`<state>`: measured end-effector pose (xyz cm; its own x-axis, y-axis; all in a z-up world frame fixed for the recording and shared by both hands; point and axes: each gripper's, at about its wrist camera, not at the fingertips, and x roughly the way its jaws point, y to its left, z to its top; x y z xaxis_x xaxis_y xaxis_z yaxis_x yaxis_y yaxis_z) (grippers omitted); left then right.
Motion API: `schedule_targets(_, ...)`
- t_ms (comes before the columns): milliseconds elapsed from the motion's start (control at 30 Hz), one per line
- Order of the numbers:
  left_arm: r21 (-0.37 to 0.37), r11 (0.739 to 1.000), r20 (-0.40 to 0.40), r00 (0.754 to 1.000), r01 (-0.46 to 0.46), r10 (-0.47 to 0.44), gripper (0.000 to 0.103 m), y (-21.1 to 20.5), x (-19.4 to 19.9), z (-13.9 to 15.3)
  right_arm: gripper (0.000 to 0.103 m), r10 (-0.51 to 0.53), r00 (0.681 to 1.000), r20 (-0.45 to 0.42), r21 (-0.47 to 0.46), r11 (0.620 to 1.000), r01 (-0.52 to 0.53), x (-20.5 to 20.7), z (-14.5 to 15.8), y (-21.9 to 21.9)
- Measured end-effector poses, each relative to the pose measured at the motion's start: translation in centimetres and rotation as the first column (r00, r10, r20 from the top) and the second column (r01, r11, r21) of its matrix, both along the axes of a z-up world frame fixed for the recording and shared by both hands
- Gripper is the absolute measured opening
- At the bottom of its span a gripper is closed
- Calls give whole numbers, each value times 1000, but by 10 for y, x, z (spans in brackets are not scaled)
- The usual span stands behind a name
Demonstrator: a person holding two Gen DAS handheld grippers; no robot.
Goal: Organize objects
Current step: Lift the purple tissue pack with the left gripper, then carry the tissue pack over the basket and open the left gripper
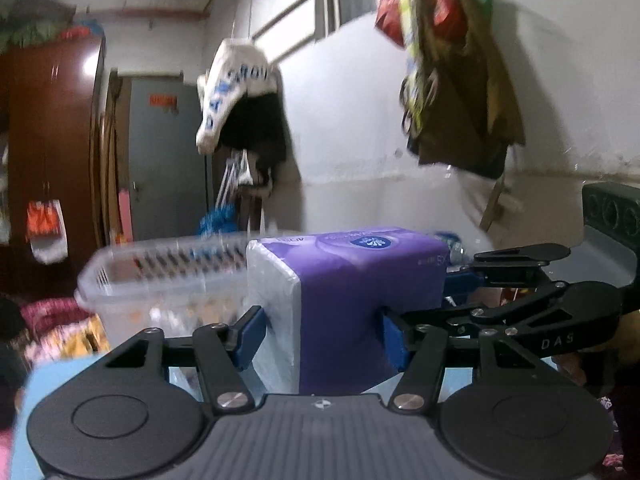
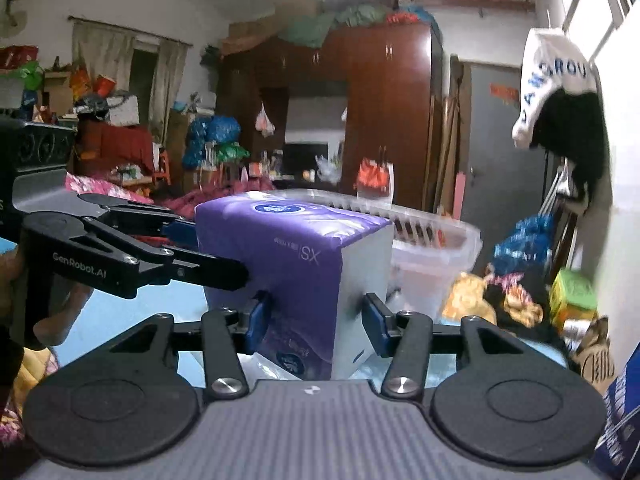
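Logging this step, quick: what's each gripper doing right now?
Left gripper: shut on the tissue pack.
Right gripper: shut on the same tissue pack.

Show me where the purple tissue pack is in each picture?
Left wrist view: the tissue pack sits in the lower middle, pinched by the left gripper; the right gripper grips it from the right.
Right wrist view: it is in the lower middle, a bit left, pinched by the right gripper; the left gripper reaches in from the left.
Shared landmark: the clear basket behind the pack.
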<state>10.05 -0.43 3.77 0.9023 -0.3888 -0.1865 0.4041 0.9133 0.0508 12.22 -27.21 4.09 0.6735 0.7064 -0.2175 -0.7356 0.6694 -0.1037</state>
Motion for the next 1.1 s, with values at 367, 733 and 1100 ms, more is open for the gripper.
schedule_targets(367, 30, 999, 152, 988, -17, 12, 64, -6, -4, 87, 53, -10, 989, 150, 41, 999, 3, 1, 79, 10)
schedule_targets(733, -1, 997, 62, 995, -79, 79, 62, 19, 105, 93, 52, -63, 996, 66, 58, 997, 59, 93, 80, 52)
schedule_targets(1100, -45, 982, -38, 983, -182, 180, 62, 39, 154, 64, 50, -105, 994, 10, -11, 994, 105, 119, 47, 84)
